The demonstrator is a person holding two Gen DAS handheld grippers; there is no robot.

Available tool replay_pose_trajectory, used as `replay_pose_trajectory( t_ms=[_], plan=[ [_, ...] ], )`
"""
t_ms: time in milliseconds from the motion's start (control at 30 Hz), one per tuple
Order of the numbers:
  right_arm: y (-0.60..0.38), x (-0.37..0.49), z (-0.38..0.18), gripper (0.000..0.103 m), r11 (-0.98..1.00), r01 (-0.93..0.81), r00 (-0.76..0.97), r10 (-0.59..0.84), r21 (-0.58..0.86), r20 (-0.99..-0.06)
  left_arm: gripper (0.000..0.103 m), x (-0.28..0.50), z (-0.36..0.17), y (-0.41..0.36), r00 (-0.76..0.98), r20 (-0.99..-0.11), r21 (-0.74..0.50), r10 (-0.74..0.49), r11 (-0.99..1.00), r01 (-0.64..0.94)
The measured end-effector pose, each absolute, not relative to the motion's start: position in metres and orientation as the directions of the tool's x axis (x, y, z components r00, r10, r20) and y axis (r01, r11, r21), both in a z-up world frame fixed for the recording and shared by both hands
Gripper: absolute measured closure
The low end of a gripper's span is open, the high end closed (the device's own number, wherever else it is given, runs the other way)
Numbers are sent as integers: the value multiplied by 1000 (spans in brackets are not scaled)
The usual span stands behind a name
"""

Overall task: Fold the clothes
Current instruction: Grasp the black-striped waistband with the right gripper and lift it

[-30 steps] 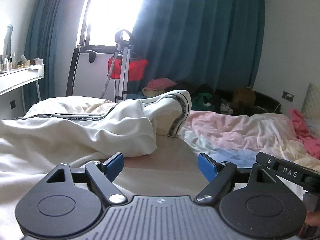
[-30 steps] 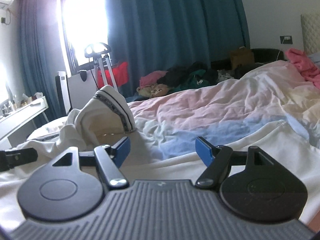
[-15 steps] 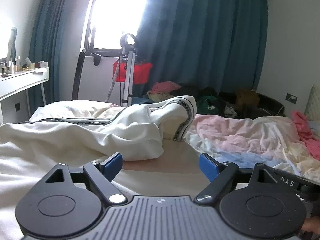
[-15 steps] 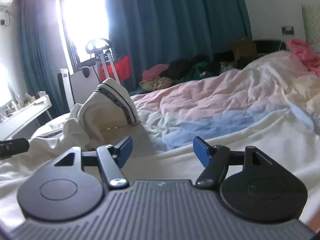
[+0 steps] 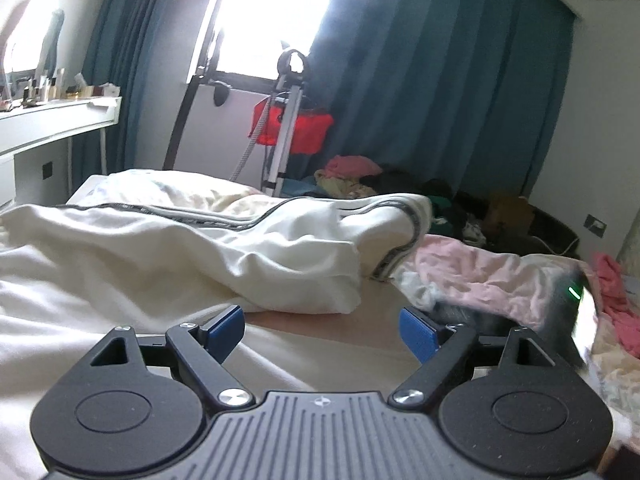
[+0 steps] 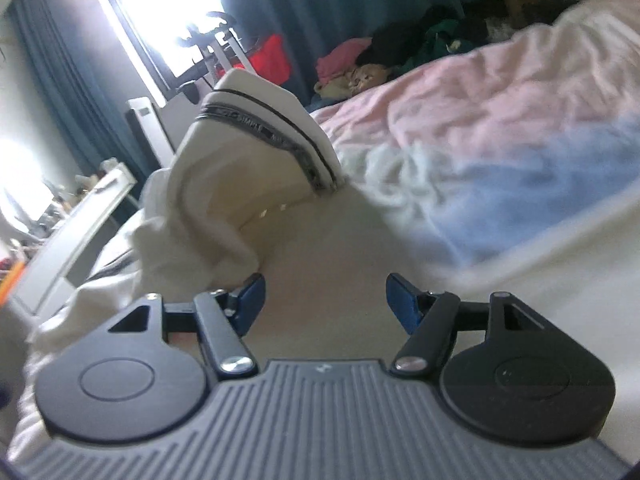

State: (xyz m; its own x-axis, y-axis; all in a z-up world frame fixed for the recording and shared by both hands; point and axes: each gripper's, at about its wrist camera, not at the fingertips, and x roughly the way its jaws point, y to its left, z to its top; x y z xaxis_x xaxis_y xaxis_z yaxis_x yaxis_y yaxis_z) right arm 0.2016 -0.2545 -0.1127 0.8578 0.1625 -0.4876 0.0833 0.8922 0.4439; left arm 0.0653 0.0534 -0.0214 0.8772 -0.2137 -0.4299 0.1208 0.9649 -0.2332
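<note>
A white garment (image 5: pixel 224 256) with a dark patterned band along its hem lies crumpled across the bed (image 5: pixel 304 324), bunched into a long ridge that runs from the left side toward the middle. Its banded end (image 6: pixel 268 136) stands up in a peak at the far side, just beside a rumpled pink-and-blue quilt (image 6: pixel 500 132) that covers the right part of the bed.

The left gripper (image 5: pixel 322 330) hovers low over bare sheet near the front edge, blue fingers spread wide with nothing between them; the garment's nearest fold lies just beyond its left finger. The right gripper (image 6: pixel 324 300) is low over the sheet too, blue fingers spread and empty, its left fingertip (image 6: pixel 252 294) just beside a drooping fold of the white cloth; whether it touches cannot be told. In the left view the right gripper shows only as a dark blur at the right edge.

Beyond the bed, teal curtains (image 5: pixel 440 92) frame a bright window (image 5: pixel 272 20), with a heap of clothes (image 5: pixel 360 176) on the floor below and a white shelf (image 5: pixel 52 120) of bottles at left.
</note>
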Motion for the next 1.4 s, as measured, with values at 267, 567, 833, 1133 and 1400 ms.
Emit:
replay_pose_trajectory(
  t_ms=[267, 567, 833, 1133, 1400],
  plan=[
    [-236, 314, -101, 30, 968, -14, 908, 118, 252, -402, 17, 108, -52, 75, 839, -489, -318, -238, 945, 83],
    [-200, 418, -58, 30, 996, 74, 925, -47, 58, -377, 17, 133, -81, 94, 809, -536, -378, -241, 925, 25],
    [-174, 448, -45, 30, 965, 201, 902, -249, -168, -352, 17, 133, -88, 98, 802, -551, -376, -230, 927, 7],
    [-227, 401, -53, 27, 952, 176, 895, -261, -250, -362, 17, 131, -83, 88, 805, -546, -353, -230, 935, 28],
    [-254, 392, -37, 27, 992, -125, 904, 124, 25, -410, 17, 131, -82, 78, 796, -553, -367, -248, 930, 35]
  ],
)
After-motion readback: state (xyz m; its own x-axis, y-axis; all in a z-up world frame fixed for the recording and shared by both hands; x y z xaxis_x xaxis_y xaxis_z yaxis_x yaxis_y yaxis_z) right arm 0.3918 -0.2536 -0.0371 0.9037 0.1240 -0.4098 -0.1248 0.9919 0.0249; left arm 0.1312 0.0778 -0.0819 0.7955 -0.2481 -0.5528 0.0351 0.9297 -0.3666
